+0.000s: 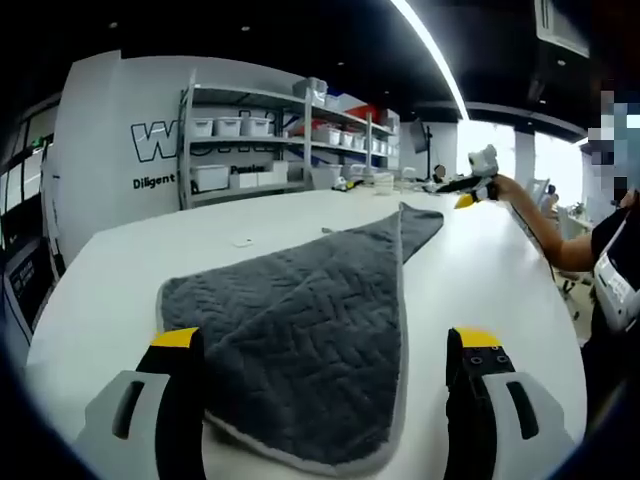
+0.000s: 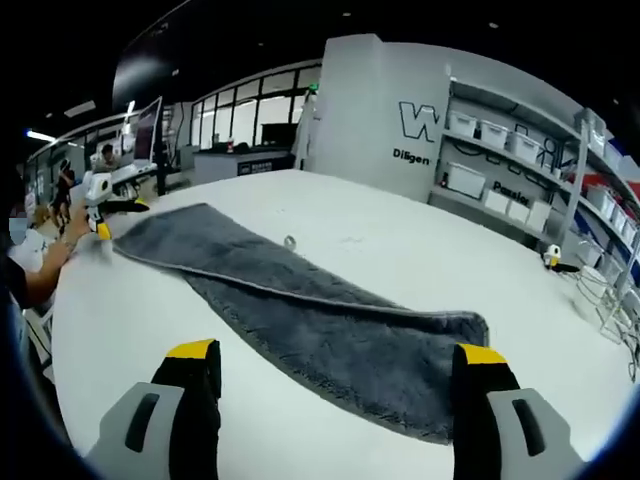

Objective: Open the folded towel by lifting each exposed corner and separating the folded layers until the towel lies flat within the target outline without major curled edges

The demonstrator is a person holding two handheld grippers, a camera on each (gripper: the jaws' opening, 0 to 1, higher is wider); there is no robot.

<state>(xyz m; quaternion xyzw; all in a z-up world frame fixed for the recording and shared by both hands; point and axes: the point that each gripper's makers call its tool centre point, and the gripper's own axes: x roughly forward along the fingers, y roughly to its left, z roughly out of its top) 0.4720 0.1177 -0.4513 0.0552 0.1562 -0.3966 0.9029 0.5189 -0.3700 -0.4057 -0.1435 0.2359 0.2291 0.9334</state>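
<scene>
A dark grey quilted towel [image 1: 300,300] lies on the white table [image 1: 490,290], folded lengthwise into a long tapering strip with a pale hem. Its broad near end sits between the jaws of my left gripper [image 1: 325,345], which stands open just above it. At the far narrow end, a hand holds my right gripper [image 1: 478,185] slightly off the towel's tip. In the right gripper view, the towel [image 2: 300,310] stretches away to the left, and my right gripper [image 2: 335,352] is open over its near end. The left gripper [image 2: 100,212] shows small by the far end.
Metal shelves with white bins [image 1: 250,140] stand behind the table. A small pale object [image 1: 243,241] lies on the table beside the towel. A yellow and black item [image 2: 553,262] sits near the table's far edge. The person's body [image 1: 610,260] is at the right.
</scene>
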